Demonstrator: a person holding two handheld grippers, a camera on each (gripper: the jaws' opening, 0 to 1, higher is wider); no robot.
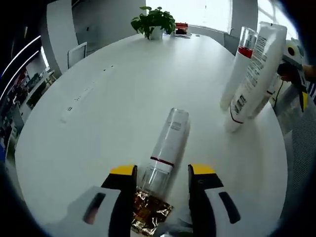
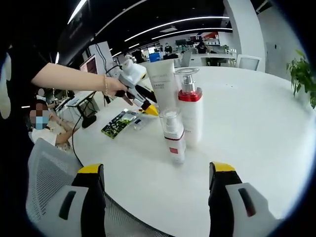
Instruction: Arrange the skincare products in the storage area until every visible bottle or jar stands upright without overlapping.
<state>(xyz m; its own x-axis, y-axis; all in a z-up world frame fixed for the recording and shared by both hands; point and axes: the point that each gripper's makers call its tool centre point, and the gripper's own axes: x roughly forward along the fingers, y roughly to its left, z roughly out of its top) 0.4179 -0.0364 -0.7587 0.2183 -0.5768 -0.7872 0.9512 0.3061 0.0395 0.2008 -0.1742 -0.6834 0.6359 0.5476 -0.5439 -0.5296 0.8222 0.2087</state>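
Observation:
A clear-capped bottle [image 1: 168, 145] with a red band and gold foil base lies on its side on the white table [image 1: 108, 98], between the jaws of my left gripper [image 1: 162, 170]. The jaws stand open, with a gap on each side of it. Upright at the right are a white tube [image 1: 256, 74] and a red-collared pump bottle [image 1: 241, 64]. From the other side, the tube [image 2: 162, 84], the pump bottle [image 2: 190, 106] and a small upright bottle [image 2: 174, 138] stand close together. My right gripper [image 2: 157, 169] is open in front of them, holding nothing. A hand holds the left gripper [image 2: 148, 108] beside the tube.
A potted plant [image 1: 154, 22] stands at the far table edge, also seen as the plant [image 2: 303, 74]. A green packet [image 2: 118, 123] lies on the table near the hand. A mesh chair back [image 2: 49, 173] is close to the table rim. Desks and people fill the background.

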